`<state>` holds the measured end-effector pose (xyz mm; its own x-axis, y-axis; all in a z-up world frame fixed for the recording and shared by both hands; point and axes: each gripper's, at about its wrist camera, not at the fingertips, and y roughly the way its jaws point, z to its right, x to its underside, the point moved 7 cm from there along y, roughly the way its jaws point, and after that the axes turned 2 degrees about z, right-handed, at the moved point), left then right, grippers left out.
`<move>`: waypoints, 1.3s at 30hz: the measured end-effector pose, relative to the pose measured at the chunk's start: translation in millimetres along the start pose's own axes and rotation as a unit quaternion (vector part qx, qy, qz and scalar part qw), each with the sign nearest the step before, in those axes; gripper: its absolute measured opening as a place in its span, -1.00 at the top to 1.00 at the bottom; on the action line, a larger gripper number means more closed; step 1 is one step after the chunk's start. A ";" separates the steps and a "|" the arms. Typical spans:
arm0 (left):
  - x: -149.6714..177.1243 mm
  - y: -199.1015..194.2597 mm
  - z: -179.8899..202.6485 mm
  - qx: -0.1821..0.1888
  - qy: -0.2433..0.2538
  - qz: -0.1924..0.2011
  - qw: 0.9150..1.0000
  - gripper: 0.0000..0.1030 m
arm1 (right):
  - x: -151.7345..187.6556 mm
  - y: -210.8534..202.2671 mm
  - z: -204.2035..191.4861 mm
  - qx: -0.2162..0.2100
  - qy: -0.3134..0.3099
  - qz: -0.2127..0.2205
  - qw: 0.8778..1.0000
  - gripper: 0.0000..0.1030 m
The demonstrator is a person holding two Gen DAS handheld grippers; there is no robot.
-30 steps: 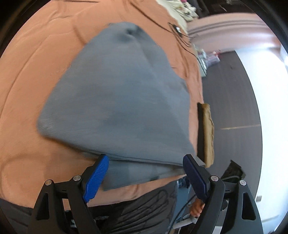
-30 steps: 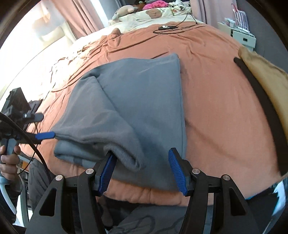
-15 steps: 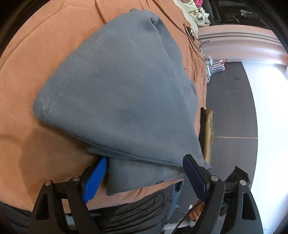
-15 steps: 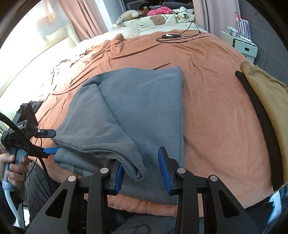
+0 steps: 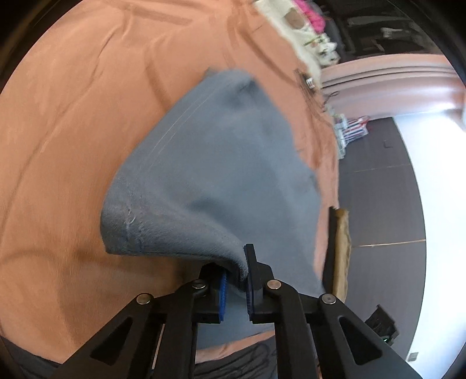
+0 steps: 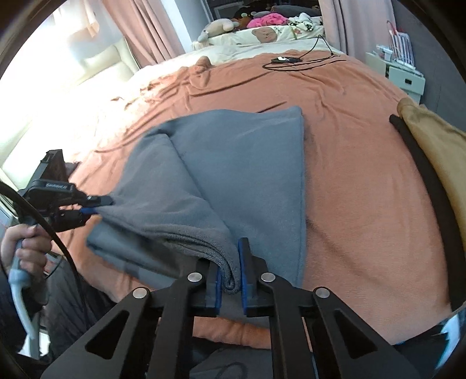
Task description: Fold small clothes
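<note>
A grey fleece garment (image 6: 241, 163) lies partly folded on the orange bedspread (image 6: 364, 189), its near edge lifted. It also fills the left wrist view (image 5: 221, 180). My left gripper (image 5: 234, 280) is shut on the garment's near-left corner; it shows at the left of the right wrist view (image 6: 96, 205). My right gripper (image 6: 230, 274) is shut on the folded near-right edge of the garment. The cloth between the two grippers hangs a little above the bed.
A folded tan garment (image 6: 434, 151) on a black one (image 6: 422, 180) lies at the bed's right edge. A black cable and charger (image 6: 291, 59) lie far back, with pillows and soft toys (image 6: 262, 26) behind. A white drawer unit (image 6: 404, 75) stands right.
Both grippers were open around the garment's near edge; both have now closed on it. The gripped edge has risen off the bedspread.
</note>
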<state>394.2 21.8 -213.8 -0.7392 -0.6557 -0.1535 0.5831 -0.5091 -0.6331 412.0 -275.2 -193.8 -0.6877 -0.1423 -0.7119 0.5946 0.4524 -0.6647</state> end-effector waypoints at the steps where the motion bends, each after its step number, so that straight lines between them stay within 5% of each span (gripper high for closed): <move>1: -3.4 -2.5 8.3 0.002 0.009 0.005 1.000 0.81 | 1.6 -1.3 -0.4 -0.007 0.006 0.000 1.000 0.90; 16: -60.2 -20.7 152.4 0.044 0.148 0.042 0.987 0.83 | 3.6 -43.4 1.7 -0.120 0.101 0.012 0.988 0.93; 29: -53.7 86.4 188.8 0.005 0.195 -0.021 0.980 0.83 | 40.1 8.5 77.8 -0.070 0.175 -0.029 0.982 0.93; 39: -51.4 153.5 225.7 -0.030 0.268 -0.047 0.962 0.83 | 50.6 24.0 91.9 -0.085 0.202 -0.043 0.975 0.93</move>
<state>597.8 -148.5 -131.8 -0.8645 -0.2193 -0.4523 0.4970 -0.5082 -0.7034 429.6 -352.5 -266.6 -0.8601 0.1578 -0.4851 0.4739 0.5990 -0.6454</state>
